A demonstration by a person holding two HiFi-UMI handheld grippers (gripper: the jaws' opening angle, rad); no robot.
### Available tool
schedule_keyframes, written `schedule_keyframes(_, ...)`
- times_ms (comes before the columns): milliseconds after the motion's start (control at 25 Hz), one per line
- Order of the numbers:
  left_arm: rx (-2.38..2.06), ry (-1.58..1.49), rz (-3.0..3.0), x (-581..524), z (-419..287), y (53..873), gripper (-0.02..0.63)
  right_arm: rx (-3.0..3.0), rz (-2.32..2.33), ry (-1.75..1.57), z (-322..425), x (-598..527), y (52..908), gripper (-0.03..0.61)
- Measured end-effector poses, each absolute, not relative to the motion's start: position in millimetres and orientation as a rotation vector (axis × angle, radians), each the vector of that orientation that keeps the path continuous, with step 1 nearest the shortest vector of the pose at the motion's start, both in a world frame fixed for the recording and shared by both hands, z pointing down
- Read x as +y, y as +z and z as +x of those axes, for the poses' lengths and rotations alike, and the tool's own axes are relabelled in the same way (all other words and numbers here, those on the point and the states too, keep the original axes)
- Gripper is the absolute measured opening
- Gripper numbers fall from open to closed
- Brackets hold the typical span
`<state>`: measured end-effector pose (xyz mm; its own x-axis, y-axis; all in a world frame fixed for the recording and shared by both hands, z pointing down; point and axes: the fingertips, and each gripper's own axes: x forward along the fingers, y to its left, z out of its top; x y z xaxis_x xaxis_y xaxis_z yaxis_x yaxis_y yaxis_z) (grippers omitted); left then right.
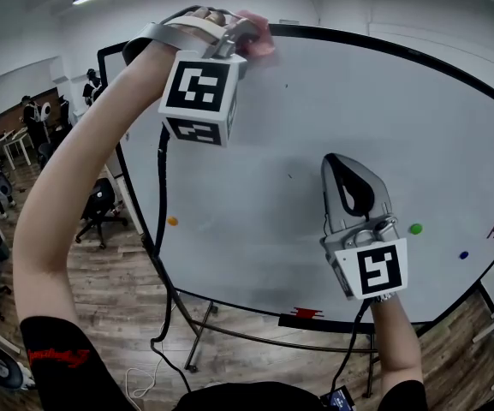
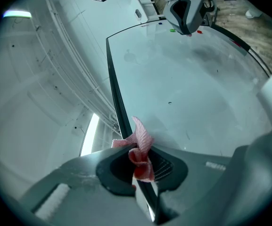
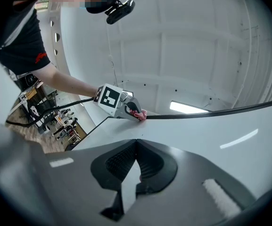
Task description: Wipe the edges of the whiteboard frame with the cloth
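The left gripper (image 1: 242,34) is up high, at the top of the whiteboard (image 1: 315,135). Its jaws are squeezed tight on the pink cloth (image 1: 262,41). In the left gripper view the cloth (image 2: 143,142) sits bunched between the jaws and presses right on the black frame (image 2: 113,88). The spot is on the top edge, near the top left corner of the board.

The right gripper (image 1: 349,182) hangs lower down, in front of the middle of the board. In the right gripper view its jaws are together at the tips, and I see nothing held in them. It is well apart from the cloth and does not help with the wiping.

I think the job is in the middle of a wipe along the top edge. The frame looks black and plain all the way round, so I cannot tell which parts are already clean. The long top edge (image 1: 401,50) off to the right may need wiping, and the two sides and the bottom edge (image 1: 229,302) too. A green dot (image 1: 415,229) and an orange dot (image 1: 172,221) are stuck on the board.
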<state>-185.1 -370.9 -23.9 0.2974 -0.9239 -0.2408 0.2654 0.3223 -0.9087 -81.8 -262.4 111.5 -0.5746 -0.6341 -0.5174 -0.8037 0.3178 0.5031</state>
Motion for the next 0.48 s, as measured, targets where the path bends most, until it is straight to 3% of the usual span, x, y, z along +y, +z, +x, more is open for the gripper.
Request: schedule_keyframes(480,0.892,-0.902,-0.899,-364.5,-145.1,-25.0,0.041,2.359,-1.339,1.107,-58.4,-268.5,114.7,0.002)
